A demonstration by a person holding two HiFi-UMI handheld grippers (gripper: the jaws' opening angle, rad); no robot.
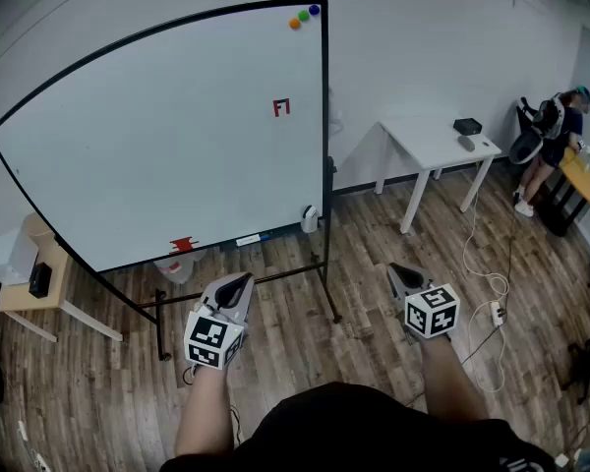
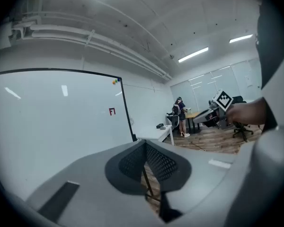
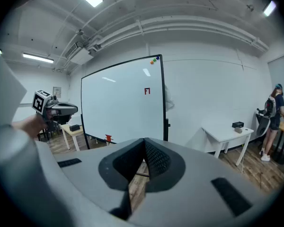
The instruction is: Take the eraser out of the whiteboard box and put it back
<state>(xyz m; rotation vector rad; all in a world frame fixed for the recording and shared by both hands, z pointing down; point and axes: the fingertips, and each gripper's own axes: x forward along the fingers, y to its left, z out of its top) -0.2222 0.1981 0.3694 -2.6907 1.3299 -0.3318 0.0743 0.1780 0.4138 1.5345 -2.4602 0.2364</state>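
Low in front of the person, the left hand-held gripper [image 1: 238, 285] had its jaws pressed together on nothing. The right hand-held gripper [image 1: 401, 271] looked the same, its pads meeting at the tip with nothing between them. Both pointed forward at the whiteboard [image 1: 157, 136] and were well apart from it.

Ahead of the left one, a small red piece [image 1: 182, 245] sat on the ledge [image 1: 226, 243] along the board's lower edge, with a translucent tub [image 1: 177, 268] hanging just under it. Ahead and between the two grippers, at the board's lower right corner, stood a small white holder [image 1: 310, 219]. I could not tell which of these was the whiteboard box. The eraser itself did not show, so it was presumably inside one of them.

The ledge ran crosswise to both grippers, so either candidate would be met side-on. The left hand seemed the nearer to the tub.

Beyond lay a wood-plank floor [image 1: 374, 254], a white worktop [image 1: 438, 141] off to the right, and a person [image 1: 556, 131] by the far wall.
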